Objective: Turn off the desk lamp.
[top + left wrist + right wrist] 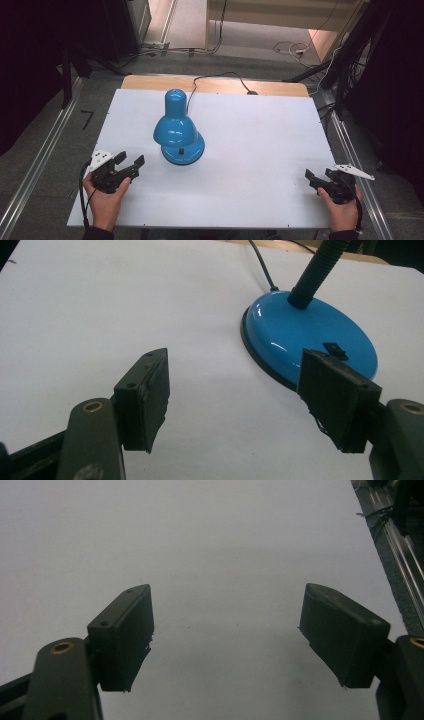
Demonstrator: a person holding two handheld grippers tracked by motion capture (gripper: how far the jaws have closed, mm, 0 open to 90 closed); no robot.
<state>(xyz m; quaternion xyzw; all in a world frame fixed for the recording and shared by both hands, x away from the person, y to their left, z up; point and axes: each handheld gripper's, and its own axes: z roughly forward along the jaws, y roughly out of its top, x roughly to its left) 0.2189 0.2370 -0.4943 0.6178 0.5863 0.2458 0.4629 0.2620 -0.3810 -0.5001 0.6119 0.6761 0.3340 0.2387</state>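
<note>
A blue desk lamp (176, 131) stands on the white table (260, 145), left of the middle, with its shade bent down over its round base. My left gripper (132, 158) is held near the front left, open and holding nothing, pointing at the lamp. In the left gripper view, the open gripper (235, 365) frames bare table, with the lamp base (300, 330), its black switch (336, 350) and black gooseneck (317, 272) just beyond the right jaw. My right gripper (319, 175) rests at the front right, open over bare table (227, 595).
The lamp's black cable (220, 76) runs off the far edge of the table, across a wooden strip (215, 85). Metal rails (35, 165) lie on the floor on both sides. Loose cables (295, 49) lie on the floor beyond.
</note>
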